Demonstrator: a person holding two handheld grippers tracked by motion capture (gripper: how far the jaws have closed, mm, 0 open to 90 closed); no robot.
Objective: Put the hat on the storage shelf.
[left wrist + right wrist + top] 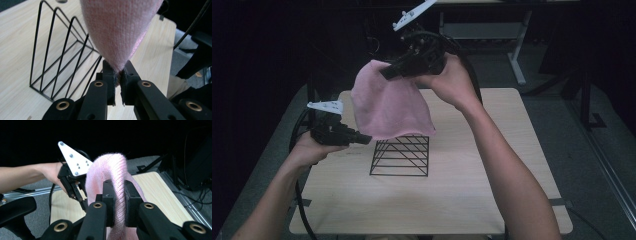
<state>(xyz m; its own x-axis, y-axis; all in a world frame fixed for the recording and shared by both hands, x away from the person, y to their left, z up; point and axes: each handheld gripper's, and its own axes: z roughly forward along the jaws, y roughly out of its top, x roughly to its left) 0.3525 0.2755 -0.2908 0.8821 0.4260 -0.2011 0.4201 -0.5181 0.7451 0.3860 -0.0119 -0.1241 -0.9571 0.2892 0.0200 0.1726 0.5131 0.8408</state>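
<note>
A pink cloth [389, 107] hangs in the air above a black wire rack [401, 156] that stands on the wooden table [472, 185]. My right gripper [387, 72] is raised and shut on the cloth's upper edge; in the right gripper view the cloth [110, 172] is pinched between its pads [119, 202]. My left gripper [367, 137] sits low at the left, shut on the cloth's bottom corner. The left gripper view has that corner [120, 67] squeezed between the pads [118, 82], with the rack [62, 62] just behind.
A second table's legs [517, 55] stand beyond the far edge. Dark floor surrounds the table. Cables [302, 200] trail from both grippers. A black chair part [15, 212] lies at the left of the right gripper view.
</note>
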